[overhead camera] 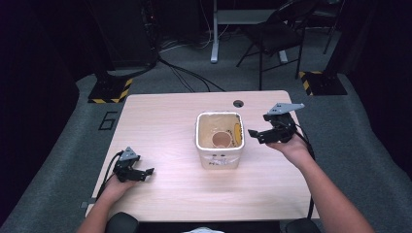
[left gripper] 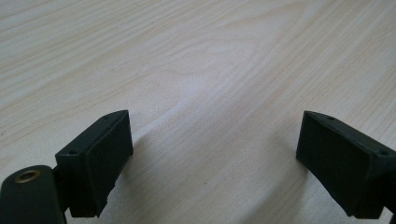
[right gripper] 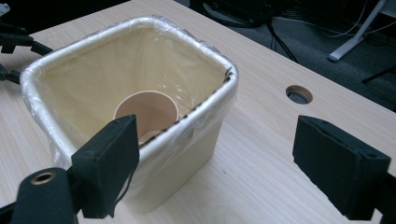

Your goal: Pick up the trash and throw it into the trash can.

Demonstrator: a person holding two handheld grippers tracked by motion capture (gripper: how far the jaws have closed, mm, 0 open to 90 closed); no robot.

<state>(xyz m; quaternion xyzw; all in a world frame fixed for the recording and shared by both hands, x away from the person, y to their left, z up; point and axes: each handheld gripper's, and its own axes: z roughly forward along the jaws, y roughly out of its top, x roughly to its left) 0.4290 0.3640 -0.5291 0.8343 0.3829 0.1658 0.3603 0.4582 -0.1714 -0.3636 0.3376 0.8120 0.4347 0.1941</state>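
Bin [overhead camera: 219, 160] square, cream, film-lined; paper cup [right gripper: 145, 112] inside, perhaps. Both claws wide apart, empty.

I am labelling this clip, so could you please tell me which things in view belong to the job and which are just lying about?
Likely the job:
- lined bin
- paper cup inside it
- right gripper, open beside the bin
- left gripper, open over the table

Lying about:
- folding chair
- floor cables

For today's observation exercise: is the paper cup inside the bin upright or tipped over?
Upright: the paper cup stands in the bin, its round mouth facing up.
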